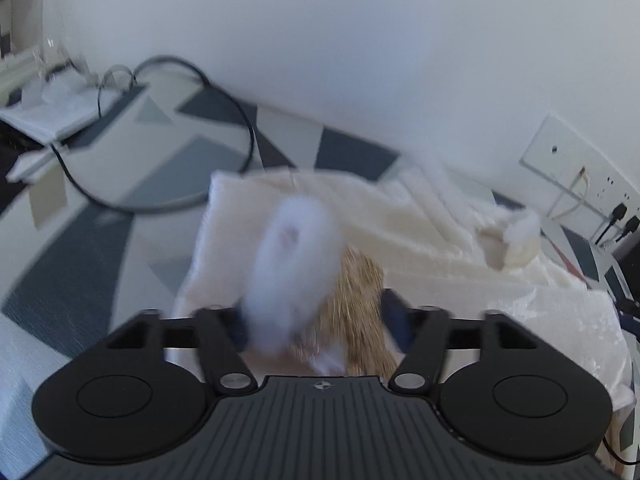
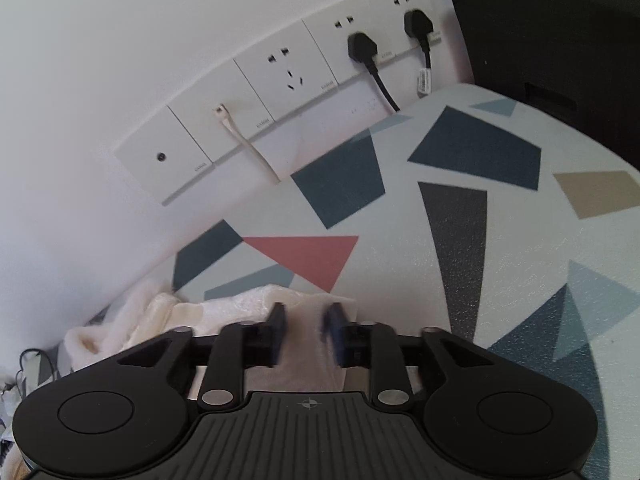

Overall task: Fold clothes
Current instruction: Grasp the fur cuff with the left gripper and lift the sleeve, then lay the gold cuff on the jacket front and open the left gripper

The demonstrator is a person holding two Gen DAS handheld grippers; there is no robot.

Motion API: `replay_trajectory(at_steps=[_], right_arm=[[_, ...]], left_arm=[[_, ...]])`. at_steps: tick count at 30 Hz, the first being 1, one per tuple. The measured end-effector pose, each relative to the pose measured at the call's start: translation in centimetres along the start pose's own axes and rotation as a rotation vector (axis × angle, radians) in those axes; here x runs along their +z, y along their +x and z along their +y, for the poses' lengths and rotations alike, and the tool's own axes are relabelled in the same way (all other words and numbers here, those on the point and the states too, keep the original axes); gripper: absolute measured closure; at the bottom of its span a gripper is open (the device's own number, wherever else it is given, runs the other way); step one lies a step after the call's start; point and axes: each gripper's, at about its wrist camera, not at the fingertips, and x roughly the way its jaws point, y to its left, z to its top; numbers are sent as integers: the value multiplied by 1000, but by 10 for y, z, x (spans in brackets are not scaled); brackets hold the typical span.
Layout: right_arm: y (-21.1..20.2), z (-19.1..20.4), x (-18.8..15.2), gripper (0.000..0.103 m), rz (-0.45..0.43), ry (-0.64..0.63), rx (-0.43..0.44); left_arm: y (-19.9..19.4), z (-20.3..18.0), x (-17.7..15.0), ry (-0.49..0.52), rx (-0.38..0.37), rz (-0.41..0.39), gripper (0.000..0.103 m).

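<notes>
Left gripper [image 1: 316,320]: fingers spread around blurred white fluffy trim [image 1: 292,264]. Cream fleece garment [image 1: 420,240]: on patterned tabletop [image 1: 80,264], long axis toward wall outlets [image 1: 576,176]. Right gripper [image 2: 306,330]: fingers parted over garment edge [image 2: 248,304].

Wall sockets [image 2: 280,92] with black plugs [image 2: 362,46] above patterned tablecloth [image 2: 500,240]

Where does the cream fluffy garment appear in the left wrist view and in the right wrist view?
Left wrist view: the cream garment fills the middle and right, on the patterned cloth, ahead of the left gripper.
Right wrist view: it lies at lower left, reaching under the right gripper.
Shared landmark: the white socket panel on the wall.
</notes>
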Motion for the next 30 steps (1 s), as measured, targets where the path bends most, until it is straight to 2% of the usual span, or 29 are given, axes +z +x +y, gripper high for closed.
replay_trajectory(at_steps=[5,6,9,13,15,17,20,23,24,25,26,27,29,30], right_arm=[[-43,-14,9,64,-45,21,23],[-53,-18,12,62,-55,37,23],[-84,-29,19,60,-92,54,8],[-118,-50,26,58,-101,60,-48],[-125,-50,18,57,-79,-17,-86],[-125,-37,-3,57,-35,-185,-104],[-113,-7,-47,58,49,-408,-66],[-98,22,-88,59,103,-560,-24],[-92,28,-98,59,103,-590,-32],[-86,32,-104,60,102,-610,-50],[-81,33,-107,66,101,-614,-83],[-76,32,-109,89,99,-615,-119],[-74,18,-103,91,77,-527,-157],[-73,8,-98,91,73,-451,-147]], left_arm=[[-26,26,32,-23,50,-80,29],[-33,36,38,-55,61,-95,29],[-51,62,55,-121,94,-127,29],[-69,87,65,-127,126,-132,29],[-70,88,60,-128,86,-101,28],[-67,84,52,-115,32,-62,28],[-56,45,31,-2,-64,-1,28],[-46,-4,6,168,-147,33,28],[-40,-15,-2,224,-148,41,28],[-34,-27,-10,281,-150,50,28],[-28,-38,-18,334,-149,59,28],[-20,-43,-24,361,-131,69,28],[-4,-44,-31,367,-98,105,28],[2,-42,-32,362,-91,119,28]])
